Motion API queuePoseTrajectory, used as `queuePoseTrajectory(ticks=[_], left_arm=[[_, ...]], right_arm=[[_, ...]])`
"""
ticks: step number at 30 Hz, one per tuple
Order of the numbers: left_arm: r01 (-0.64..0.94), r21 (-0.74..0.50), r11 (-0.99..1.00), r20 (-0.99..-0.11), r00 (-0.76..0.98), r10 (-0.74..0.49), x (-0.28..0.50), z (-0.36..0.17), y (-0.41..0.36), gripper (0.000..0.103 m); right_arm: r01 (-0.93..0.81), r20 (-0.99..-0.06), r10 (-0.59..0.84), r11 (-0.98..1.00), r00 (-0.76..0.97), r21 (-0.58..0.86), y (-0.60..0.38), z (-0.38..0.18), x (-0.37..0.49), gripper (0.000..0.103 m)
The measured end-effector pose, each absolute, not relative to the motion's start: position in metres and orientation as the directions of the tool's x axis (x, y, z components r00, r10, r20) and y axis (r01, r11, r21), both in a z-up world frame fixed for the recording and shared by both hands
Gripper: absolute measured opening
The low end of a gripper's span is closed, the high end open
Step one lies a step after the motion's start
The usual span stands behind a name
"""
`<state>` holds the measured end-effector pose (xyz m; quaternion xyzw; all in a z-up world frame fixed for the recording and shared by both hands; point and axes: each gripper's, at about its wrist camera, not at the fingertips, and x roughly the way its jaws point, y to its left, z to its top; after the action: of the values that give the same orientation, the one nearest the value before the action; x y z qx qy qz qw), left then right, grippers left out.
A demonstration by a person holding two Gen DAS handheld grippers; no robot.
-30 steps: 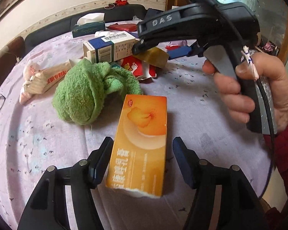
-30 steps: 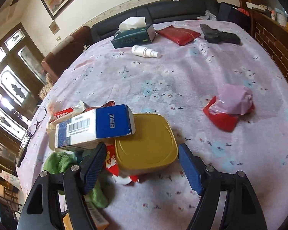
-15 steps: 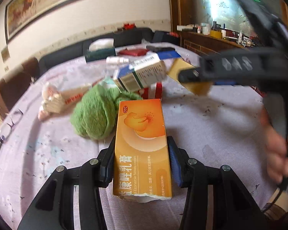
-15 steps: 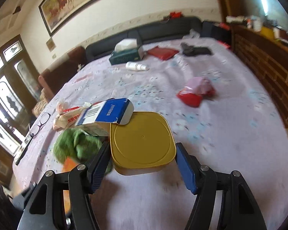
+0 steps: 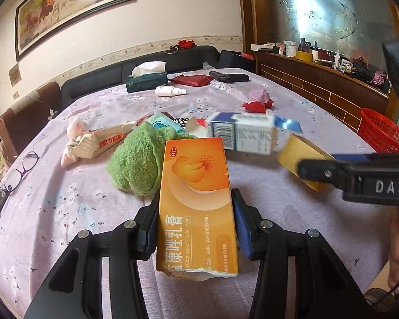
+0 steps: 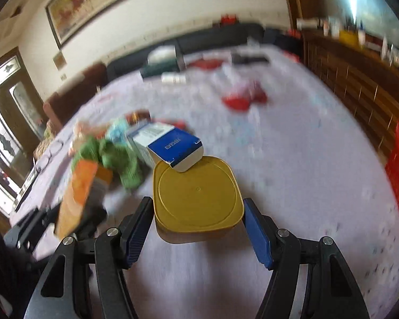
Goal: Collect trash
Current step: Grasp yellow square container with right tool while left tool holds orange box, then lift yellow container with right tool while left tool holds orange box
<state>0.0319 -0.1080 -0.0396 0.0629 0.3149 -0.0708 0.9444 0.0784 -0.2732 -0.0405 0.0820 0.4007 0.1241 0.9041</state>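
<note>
My left gripper [image 5: 195, 223] is shut on an orange cream box [image 5: 196, 202] with a torn near end, held above the table. My right gripper [image 6: 198, 228] is shut on a yellow square lid [image 6: 198, 199] and holds it lifted; it shows at the right of the left wrist view [image 5: 303, 162]. A blue and white carton [image 6: 170, 146] rests tilted on the lid's far edge; it also shows in the left wrist view [image 5: 242, 135]. A red mesh basket [image 5: 383, 133] stands off the table's right side.
On the purple flowered tablecloth [image 5: 66, 199] lie a green towel [image 5: 138, 159], a beige wrapper [image 5: 98, 143], glasses [image 5: 21, 170], a red and pink wad [image 5: 258, 101], a white bottle [image 5: 170, 91], a tissue box [image 5: 146, 79] and a red pouch [image 5: 191, 79].
My left gripper closed on the orange box and lifted it. My right gripper closed on the yellow lid and raised it toward the right, with the blue carton riding on it.
</note>
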Motion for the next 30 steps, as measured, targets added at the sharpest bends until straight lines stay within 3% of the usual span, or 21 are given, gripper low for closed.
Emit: queuePoseTrajectory(ticks=[4, 8, 12, 15, 19, 23, 30], left_arm=[[0.177, 0.078, 0.981, -0.600, 0.795, -0.096, 0.031, -0.039, -0.110, 0.047], [0.178, 0.079, 0.981, -0.598, 0.796, -0.096, 0.031, -0.040, -0.109, 0.047], [0.175, 0.078, 0.981, -0.598, 0.796, -0.094, 0.032, -0.039, -0.109, 0.047], [0.177, 0.078, 0.981, -0.600, 0.794, -0.095, 0.032, -0.039, -0.109, 0.047], [0.177, 0.078, 0.981, -0.599, 0.795, -0.096, 0.032, -0.039, -0.109, 0.047], [0.175, 0.073, 0.982, -0.600, 0.794, -0.097, 0.033, -0.039, -0.109, 0.047], [0.177, 0.055, 0.983, -0.596, 0.796, -0.110, 0.029, -0.037, -0.108, 0.047]], right_arm=[[-0.066, -0.734, 0.142, 0.989, 0.665, 0.131, -0.289, -0.041, 0.069, 0.072], [0.028, -0.705, 0.030, 0.997, 0.708, 0.070, -0.310, -0.033, 0.063, 0.072], [0.026, -0.626, 0.065, 0.990, 0.777, 0.136, -0.319, -0.016, 0.049, 0.072], [0.004, -0.499, 0.015, 0.999, 0.866, 0.036, -0.303, 0.006, 0.028, 0.071], [-0.093, -0.539, 0.167, 0.982, 0.826, 0.163, -0.304, 0.006, 0.033, 0.071], [-0.114, -0.460, 0.170, 0.983, 0.871, 0.147, -0.302, 0.024, 0.016, 0.071], [-0.121, -0.483, 0.165, 0.985, 0.860, 0.122, -0.291, 0.018, 0.010, 0.071]])
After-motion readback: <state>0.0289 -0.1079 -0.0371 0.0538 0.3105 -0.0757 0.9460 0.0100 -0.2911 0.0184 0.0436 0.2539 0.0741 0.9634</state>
